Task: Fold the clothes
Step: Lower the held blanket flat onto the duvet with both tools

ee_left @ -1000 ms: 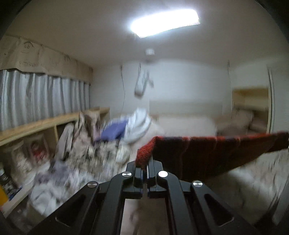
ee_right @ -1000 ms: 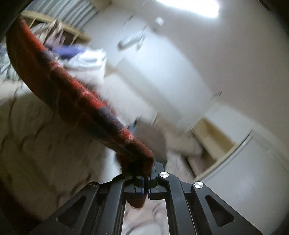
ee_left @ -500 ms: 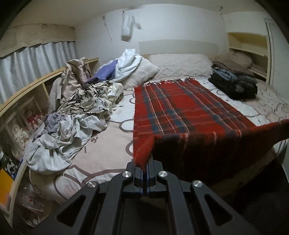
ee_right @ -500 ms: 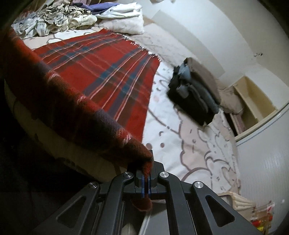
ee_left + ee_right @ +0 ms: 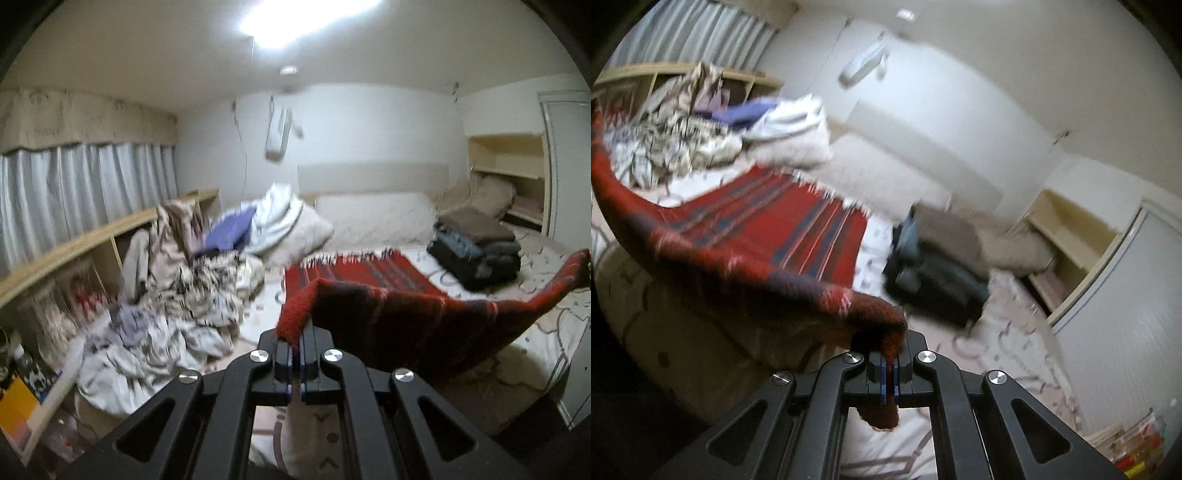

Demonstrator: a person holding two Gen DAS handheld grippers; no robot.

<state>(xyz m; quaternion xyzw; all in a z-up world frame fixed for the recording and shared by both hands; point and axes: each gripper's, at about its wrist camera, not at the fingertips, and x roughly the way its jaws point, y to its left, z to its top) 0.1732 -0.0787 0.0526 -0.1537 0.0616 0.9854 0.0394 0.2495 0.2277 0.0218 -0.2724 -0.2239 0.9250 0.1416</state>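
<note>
A red plaid blanket [image 5: 391,302] with blue stripes hangs between my two grippers above the bed [image 5: 532,336]. Its far fringed end rests on the bed. My left gripper [image 5: 295,350] is shut on the blanket's near left corner. My right gripper [image 5: 889,363] is shut on the near right corner, and the blanket [image 5: 757,229] sags from it toward the left. A tip of fabric hangs below the right jaws. Both views are blurred by motion.
A heap of unfolded clothes [image 5: 177,295] lies on the bed's left side by a wooden shelf [image 5: 74,243]. A stack of folded dark clothes [image 5: 476,243] sits at the right, also in the right wrist view [image 5: 934,266]. Pillows [image 5: 373,218] lie at the headboard.
Both grippers have risen and tilted up with the blanket corners. The blanket's near edge, which hung over the bed's foot, is now lifted above the bed and sags in the middle.
</note>
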